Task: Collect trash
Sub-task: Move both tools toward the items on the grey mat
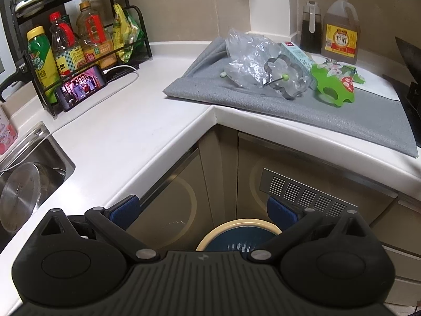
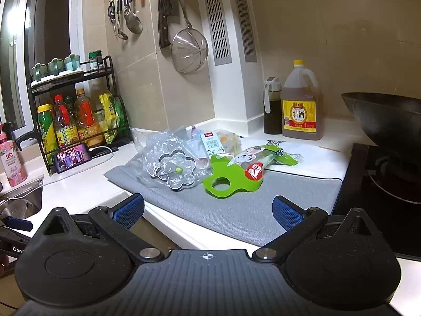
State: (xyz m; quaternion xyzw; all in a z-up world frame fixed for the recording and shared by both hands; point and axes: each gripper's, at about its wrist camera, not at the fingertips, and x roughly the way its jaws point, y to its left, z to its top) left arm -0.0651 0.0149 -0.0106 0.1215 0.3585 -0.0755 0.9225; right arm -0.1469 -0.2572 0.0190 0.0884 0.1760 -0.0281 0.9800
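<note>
On a grey mat (image 1: 289, 110) (image 2: 250, 205) lie a crumpled clear plastic bag (image 1: 247, 58) (image 2: 155, 155), a small milk carton (image 1: 296, 55) (image 2: 211, 143) and a green snack wrapper (image 1: 344, 75) (image 2: 265, 158). A metal flower-shaped ring (image 1: 285, 77) (image 2: 176, 171) and a green silicone piece (image 1: 331, 89) (image 2: 231, 181) rest among them. A round bin (image 1: 236, 234) with a cream rim stands on the floor under the counter corner. My left gripper (image 1: 205, 210) hangs open above that bin. My right gripper (image 2: 208, 210) is open and empty at the mat's near edge.
A black rack (image 1: 79, 39) (image 2: 79, 115) of bottles and a charging phone (image 1: 81, 88) (image 2: 72, 158) stand at the left. A sink (image 1: 26, 173) holds a steel pot. A cooking wine jug (image 1: 340, 26) (image 2: 302, 105) stands behind the mat. A wok (image 2: 386, 115) sits on the stove at the right.
</note>
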